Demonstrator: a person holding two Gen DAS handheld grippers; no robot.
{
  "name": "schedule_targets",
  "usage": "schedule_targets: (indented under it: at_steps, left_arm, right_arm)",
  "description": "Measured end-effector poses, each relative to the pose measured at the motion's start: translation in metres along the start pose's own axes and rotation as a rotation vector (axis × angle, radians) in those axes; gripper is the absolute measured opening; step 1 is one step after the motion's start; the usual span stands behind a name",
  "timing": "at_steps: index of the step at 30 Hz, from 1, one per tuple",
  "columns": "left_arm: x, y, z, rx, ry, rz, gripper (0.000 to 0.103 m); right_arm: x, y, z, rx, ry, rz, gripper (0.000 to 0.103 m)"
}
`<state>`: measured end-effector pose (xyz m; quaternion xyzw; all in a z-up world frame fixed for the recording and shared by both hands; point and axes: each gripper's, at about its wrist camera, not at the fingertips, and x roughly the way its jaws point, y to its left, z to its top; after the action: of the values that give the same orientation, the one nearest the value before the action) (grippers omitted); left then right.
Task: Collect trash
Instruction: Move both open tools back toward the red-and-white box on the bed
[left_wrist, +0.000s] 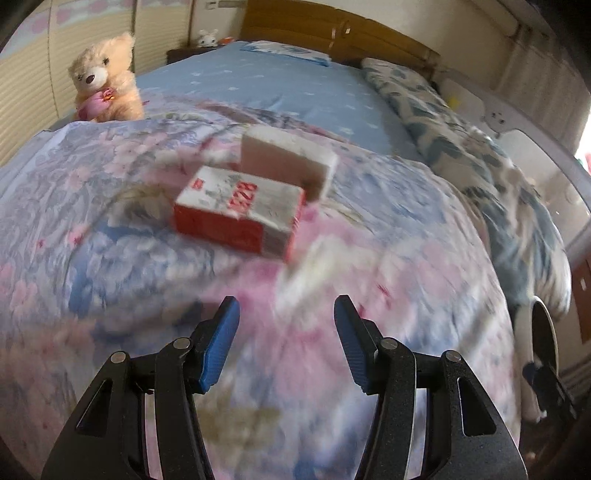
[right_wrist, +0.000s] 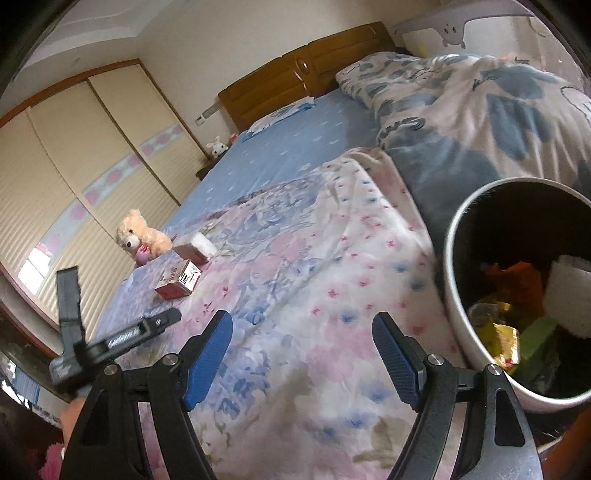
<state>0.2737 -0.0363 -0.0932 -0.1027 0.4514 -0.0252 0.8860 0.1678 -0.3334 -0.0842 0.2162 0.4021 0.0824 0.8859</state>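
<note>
The bed (right_wrist: 295, 155) fills both views, and across it lies the floral quilt (left_wrist: 369, 277), pink and blue, directly under both grippers. Beyond the right gripper and off to its right side sits a rumpled blue-and-white blanket (right_wrist: 480, 110), bunched along the far edge of the bed.

Close by the right gripper (right_wrist: 303, 354), just to its right, there's the trash bin (right_wrist: 458, 295), white-walled with a dark inside, and wrappers in orange, yellow and green are lying in it. That right gripper is spread wide, blue pads apart, nothing between them, hovering over the quilt.

Over to the left gripper (left_wrist: 286, 343): jaws parted as well, empty, with the red-and-white carton (left_wrist: 240, 214) straight ahead of it on the quilt, apart from the fingertips. The picture is blurred here, so its print can't be read. Touching the carton's far side is a pale box (left_wrist: 291, 158), standing taller. In the right wrist view the same carton (right_wrist: 179, 282) lies well ahead and to the left of the right gripper.

Farther ahead and left of the left gripper, a cream teddy bear (left_wrist: 105, 79) sits at the quilt's far edge, holding something pink.
</note>
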Motion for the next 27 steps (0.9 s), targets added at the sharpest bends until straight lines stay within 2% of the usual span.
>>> schedule_targets:
  at_steps: [8,13,18,19,21,24,27]
  left_arm:
    - [0.027,0.016,0.027,-0.038,-0.006,0.088,0.054]
    - [0.017,0.05,0.021,-0.035,-0.031,0.168,0.054]
    - [-0.002,0.106,0.008,-0.074,-0.035,0.249,0.054]
    - [-0.004,0.114,0.006,-0.083,-0.034,0.251,0.054]
    - [-0.011,0.128,0.004,-0.121,-0.035,0.192,0.054]
    - [-0.014,0.126,0.004,-0.117,-0.027,0.142,0.054]
    - [-0.016,0.113,0.006,-0.088,-0.039,0.105,0.063]
  right_arm:
    - [0.028,0.011,0.015,-0.008,0.018,0.018,0.08]
    - [0.051,0.026,0.02,-0.035,0.052,0.048,0.08]
    - [0.077,0.051,0.02,-0.1,0.097,0.096,0.08]
    - [0.083,0.058,0.021,-0.119,0.104,0.109,0.08]
    - [0.095,0.07,0.024,-0.15,0.114,0.134,0.08]
    - [0.121,0.089,0.032,-0.196,0.133,0.169,0.08]
    - [0.148,0.108,0.044,-0.252,0.153,0.208,0.079]
